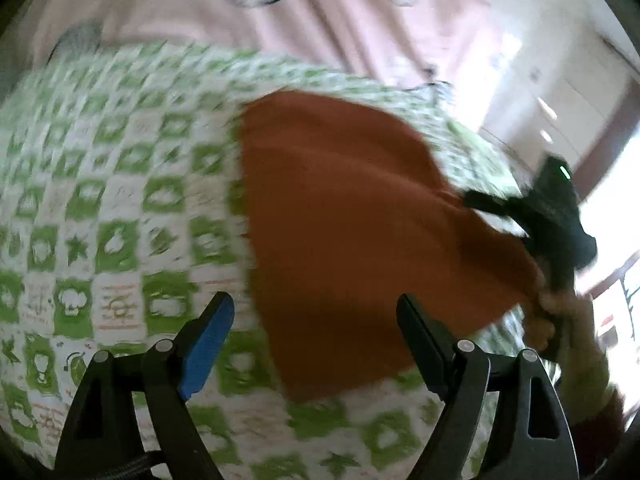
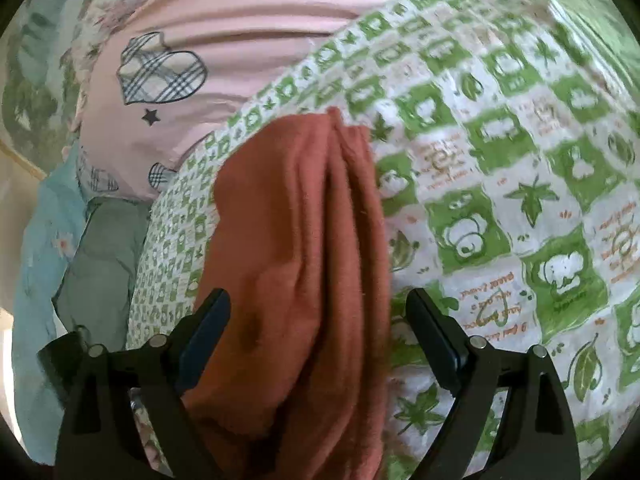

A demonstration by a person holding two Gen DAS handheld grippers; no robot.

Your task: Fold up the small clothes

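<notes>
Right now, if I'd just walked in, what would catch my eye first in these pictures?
The rust-orange garment, lying in soft folds on the green-and-white checked quilt that fills both views. Next, the right gripper, jaws wide open on either side of the garment without pinching it. Behind the quilt lies pink bedding with plaid hearts.

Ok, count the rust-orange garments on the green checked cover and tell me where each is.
1. A single rust-orange garment lies bunched lengthwise on the green checked cover, running between the open right gripper fingers. Anything folded underneath it would be hidden.
</notes>
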